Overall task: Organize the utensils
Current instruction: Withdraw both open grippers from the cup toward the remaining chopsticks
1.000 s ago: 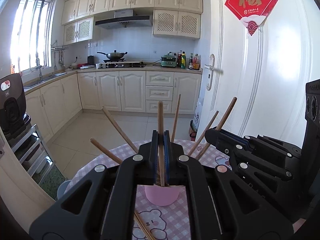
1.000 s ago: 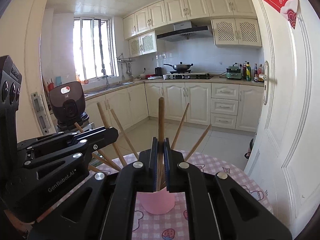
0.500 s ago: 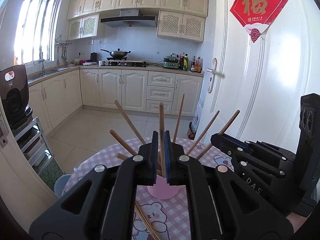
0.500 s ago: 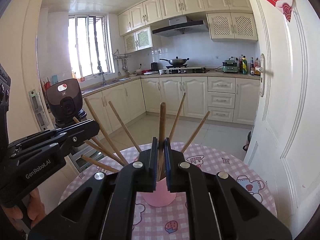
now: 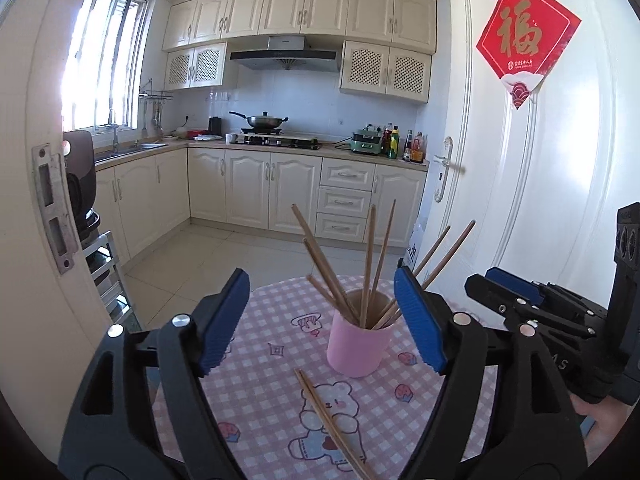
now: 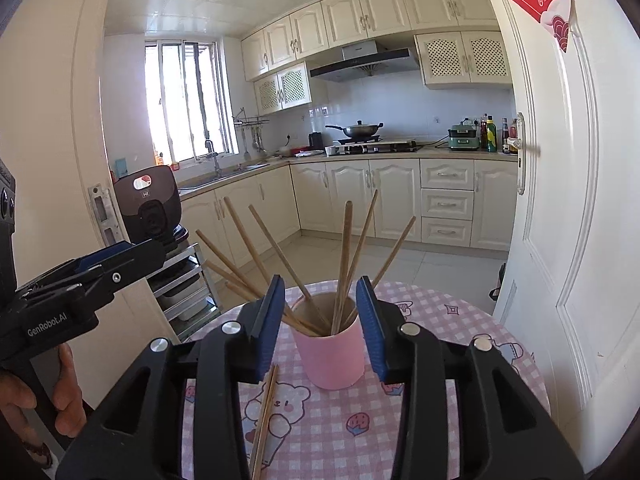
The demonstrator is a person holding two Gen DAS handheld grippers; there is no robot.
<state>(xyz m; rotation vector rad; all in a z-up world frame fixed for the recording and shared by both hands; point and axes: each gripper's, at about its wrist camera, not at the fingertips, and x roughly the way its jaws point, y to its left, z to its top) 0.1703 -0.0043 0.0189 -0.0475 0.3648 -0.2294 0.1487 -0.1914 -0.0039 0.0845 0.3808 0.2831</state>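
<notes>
Most chopsticks (image 5: 368,264) are standing in the pink cup (image 5: 356,346); two chopsticks (image 5: 330,420) are lying on the table (image 5: 256,400), waiting for your two released, empty grippers (image 5: 322,320) (image 6: 320,320).

Checkered table (image 5: 260,392): pink cup (image 5: 354,350), chopsticks (image 5: 328,420)

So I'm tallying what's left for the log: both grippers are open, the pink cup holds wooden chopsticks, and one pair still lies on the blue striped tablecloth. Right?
Nearly: the tablecloth is pink checked, not blue striped, as the left wrist view shows. The rest holds: both grippers open, the pink cup holds wooden chopsticks, one pair lies on the cloth.
</notes>
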